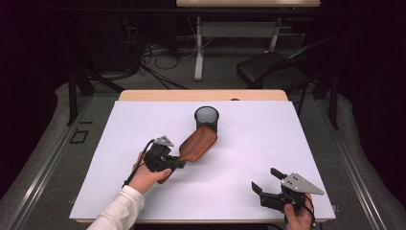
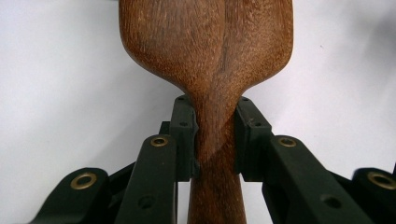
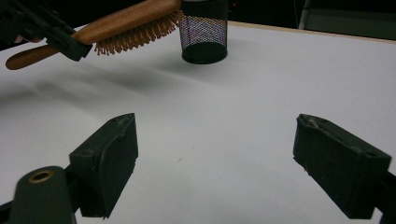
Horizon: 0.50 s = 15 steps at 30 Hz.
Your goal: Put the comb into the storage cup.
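Your left gripper is clamped on the hairbrush at the narrow neck, where the handle widens into the head; the black pads press both sides of the wood. You hold the brush above the white table, its head slanting up toward the cup and seemingly just short of the rim, though contact is hard to judge. The brush is reddish-brown wood with visible grain, an oval head and pale bristles facing down. The cup is black wire mesh, round and upright. Your right gripper rests near the table's front edge, jaws spread wide with nothing between them.
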Tool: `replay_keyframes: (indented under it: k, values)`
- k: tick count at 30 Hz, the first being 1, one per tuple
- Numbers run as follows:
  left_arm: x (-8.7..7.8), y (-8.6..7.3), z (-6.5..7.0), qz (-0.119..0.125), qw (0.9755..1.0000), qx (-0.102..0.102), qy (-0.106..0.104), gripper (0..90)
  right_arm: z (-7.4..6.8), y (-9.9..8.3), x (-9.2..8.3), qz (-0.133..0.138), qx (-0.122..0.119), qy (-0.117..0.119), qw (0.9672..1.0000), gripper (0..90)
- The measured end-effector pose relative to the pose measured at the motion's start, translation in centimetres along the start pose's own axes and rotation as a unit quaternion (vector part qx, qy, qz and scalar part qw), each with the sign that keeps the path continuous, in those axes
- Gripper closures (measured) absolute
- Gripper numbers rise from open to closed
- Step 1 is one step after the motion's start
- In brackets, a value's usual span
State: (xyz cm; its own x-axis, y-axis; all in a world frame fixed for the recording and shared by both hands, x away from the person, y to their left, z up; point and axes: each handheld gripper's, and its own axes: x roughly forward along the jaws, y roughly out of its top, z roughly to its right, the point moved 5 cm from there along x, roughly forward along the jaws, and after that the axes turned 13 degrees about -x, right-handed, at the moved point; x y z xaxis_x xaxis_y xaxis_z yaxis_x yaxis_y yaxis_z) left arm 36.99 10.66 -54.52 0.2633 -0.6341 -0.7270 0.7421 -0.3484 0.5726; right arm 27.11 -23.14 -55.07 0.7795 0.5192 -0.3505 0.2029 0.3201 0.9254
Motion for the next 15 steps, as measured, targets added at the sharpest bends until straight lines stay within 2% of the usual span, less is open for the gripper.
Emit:
replay_keyframes:
  k: [5, 15]
  values:
    - [-0.7, 0.1, 0.6, 0.026, 0.9995, 0.001, -0.017, 72.8, 0.0, 0.0, 0.0, -0.001, 0.0, 0.0, 1.0, 13.8]
    - [-2.3, 0.1, 1.0, 0.067, 0.9972, 0.008, -0.033, 72.8, 0.1, 0.1, 0.1, -0.001, -0.003, 0.002, 1.0, 13.8]
